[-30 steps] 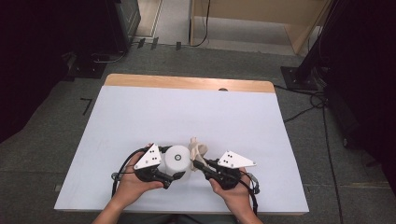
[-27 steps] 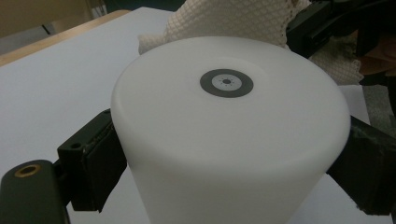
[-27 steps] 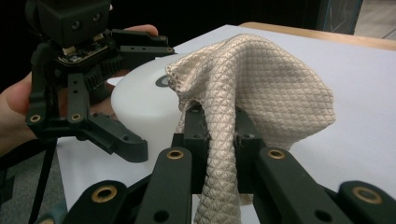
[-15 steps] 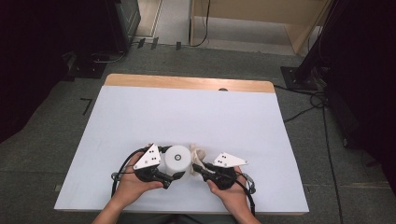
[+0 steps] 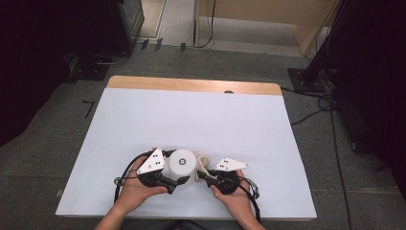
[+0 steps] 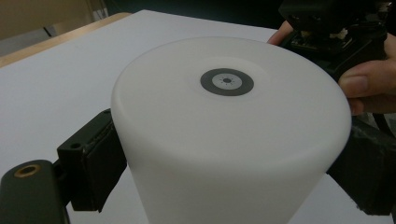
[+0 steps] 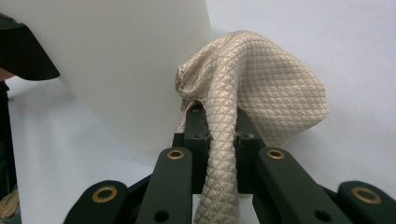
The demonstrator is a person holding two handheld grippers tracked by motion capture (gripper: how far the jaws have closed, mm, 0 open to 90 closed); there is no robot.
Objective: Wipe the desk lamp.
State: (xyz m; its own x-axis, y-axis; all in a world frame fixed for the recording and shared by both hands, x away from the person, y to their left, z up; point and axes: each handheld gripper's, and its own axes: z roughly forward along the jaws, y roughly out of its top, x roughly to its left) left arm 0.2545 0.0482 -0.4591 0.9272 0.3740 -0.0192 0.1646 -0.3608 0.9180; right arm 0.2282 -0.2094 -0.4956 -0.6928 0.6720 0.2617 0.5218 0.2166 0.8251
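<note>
High view looks down on a white table top (image 5: 191, 120) with a bare wooden strip along its far edge, standing on grey carpet; dark equipment and trailing cables ring the floor beyond it. All the work sits close to the near edge, so the far and side stretches of the table lie open, while little room is left between the hands and the near rim.

A white upturned cup (image 5: 182, 163) stands on the table, base up, a small grey ring mark at its centre. The left gripper (image 5: 173, 167) has its jaws pressed against the cup's two sides, as the left gripper view shows. Just to the cup's right lies a beige quilted cloth (image 7: 252, 88), bunched and touching the cup's wall. The right gripper (image 5: 203, 175) has its jaws pressed together on a fold of that cloth.

Against a second ago, the cloth bunch sits lower beside the cup and the right gripper has sunk nearer the table; the left gripper and cup hold their place.
</note>
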